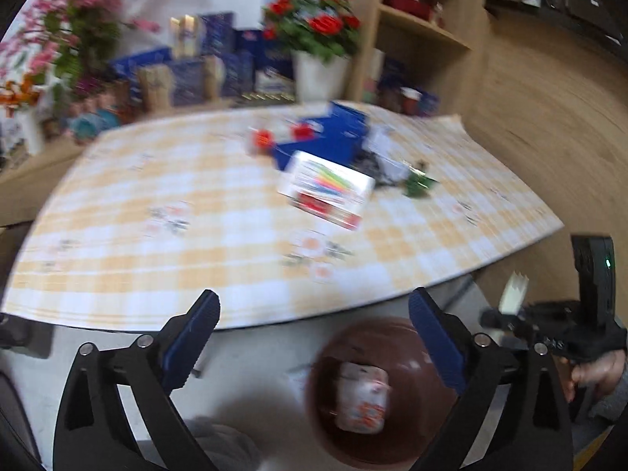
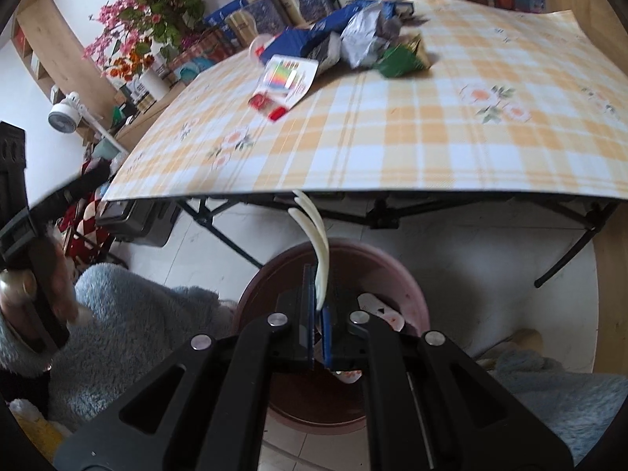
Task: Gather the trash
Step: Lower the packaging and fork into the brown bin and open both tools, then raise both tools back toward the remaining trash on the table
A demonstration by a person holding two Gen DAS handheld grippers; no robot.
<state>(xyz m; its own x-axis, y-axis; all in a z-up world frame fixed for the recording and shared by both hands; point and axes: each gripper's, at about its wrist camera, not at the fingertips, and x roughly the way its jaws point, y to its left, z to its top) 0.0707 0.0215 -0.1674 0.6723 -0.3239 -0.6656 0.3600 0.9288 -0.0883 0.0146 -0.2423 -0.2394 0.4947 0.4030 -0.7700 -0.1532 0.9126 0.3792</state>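
Brown bin (image 2: 274, 271) has one wrapper (image 1: 363, 400); my right gripper (image 2: 320, 306) fingers pinch white strip (image 2: 316, 231), left gripper (image 1: 314, 329) wide, empty; pile (image 2: 353, 39) left at counter's far edge.

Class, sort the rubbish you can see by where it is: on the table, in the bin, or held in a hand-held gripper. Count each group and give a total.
On the table: 4 (card pack, blue bag, silver wrapper, green wrapper)
In the bin: 1 (paper cup)
Held in right hand-held gripper: 1 (white strip)
Total: 6

A crumpled white wrapper (image 1: 363, 400) lies inside the brown bin (image 1: 325, 424) on the floor, a pale strip (image 2: 320, 259) arches above it, and blue, silver and green packaging (image 2: 353, 43) clutters the tabletop (image 2: 431, 149).
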